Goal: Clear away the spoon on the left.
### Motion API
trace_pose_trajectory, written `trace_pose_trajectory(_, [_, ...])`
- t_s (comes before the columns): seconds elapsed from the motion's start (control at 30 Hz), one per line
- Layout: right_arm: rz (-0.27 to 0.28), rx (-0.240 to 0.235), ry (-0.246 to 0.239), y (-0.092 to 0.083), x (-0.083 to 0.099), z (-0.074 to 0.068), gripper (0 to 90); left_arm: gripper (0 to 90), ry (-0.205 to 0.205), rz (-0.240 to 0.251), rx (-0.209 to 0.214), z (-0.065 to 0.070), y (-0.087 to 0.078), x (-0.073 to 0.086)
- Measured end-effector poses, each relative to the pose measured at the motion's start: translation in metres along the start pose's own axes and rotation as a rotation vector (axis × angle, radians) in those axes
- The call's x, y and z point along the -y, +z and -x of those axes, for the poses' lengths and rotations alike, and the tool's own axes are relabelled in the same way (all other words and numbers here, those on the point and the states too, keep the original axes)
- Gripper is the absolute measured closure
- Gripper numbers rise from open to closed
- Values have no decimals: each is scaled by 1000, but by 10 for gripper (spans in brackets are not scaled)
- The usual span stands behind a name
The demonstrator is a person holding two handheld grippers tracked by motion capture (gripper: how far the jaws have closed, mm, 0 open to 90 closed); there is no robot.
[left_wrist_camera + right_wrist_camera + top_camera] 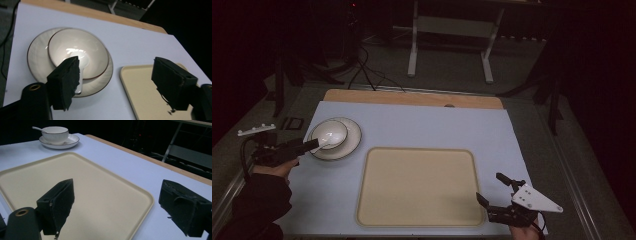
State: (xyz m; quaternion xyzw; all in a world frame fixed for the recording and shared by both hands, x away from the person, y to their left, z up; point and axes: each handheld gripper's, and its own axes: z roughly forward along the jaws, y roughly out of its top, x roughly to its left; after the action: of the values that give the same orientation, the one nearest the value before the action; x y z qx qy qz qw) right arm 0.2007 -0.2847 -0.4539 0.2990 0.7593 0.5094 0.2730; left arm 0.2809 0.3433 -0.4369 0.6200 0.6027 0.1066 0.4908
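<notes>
A white bowl [329,131] stands on a white plate [352,144] at the table's left. A white spoon [325,141] lies in the bowl, its handle pointing out toward the left front. My left gripper [315,144] reaches over the plate's near rim; in the left gripper view its jaws [117,63] stand wide apart, one fingertip [68,72] covering the spoon's handle [80,86], nothing pressed between them. My right gripper [490,187] hovers open at the front right corner of a beige tray [419,185], with nothing between its fingers [117,186].
The light blue tabletop [427,125] has a wooden strip along its far edge [412,98]. Beyond it on the dark floor stand a white frame [452,30] and cables [367,70]. The bowl [55,133] and plate [72,141] lie far across the tray [100,185] from my right gripper.
</notes>
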Motion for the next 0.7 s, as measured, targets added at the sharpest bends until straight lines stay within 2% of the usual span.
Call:
trace_pose_trajectory(0.03, [0,1,-1,0,0,0,131,233,-20,-12,0,-4,2,1])
trace_pose_trajectory(0.1, [-2,0,-2,0,0,0,132,298,-51,-25,6,-12,5,3])
trace_pose_trajectory(0.23, [-3,0,-1,1,0,0,131,308,-118,-61,16,-26,15,7])
trace_pose_trajectory(0.3, [-5,1,-3,1,0,0,132,308,-133,-82,-6,-30,19,8])
trace_pose_trajectory(0.4, [-4,1,-1,1,0,0,131,308,-177,-94,-14,-38,25,10])
trace_pose_trajectory(0.53, [-6,1,-1,1,0,0,132,322,-234,-110,0,-47,29,13])
trace_pose_trajectory(0.63, [-8,1,0,1,0,0,132,341,-281,-113,32,-54,33,15])
trace_pose_trajectory(0.7, [-8,1,1,1,0,0,132,375,-295,-106,48,-57,35,16])
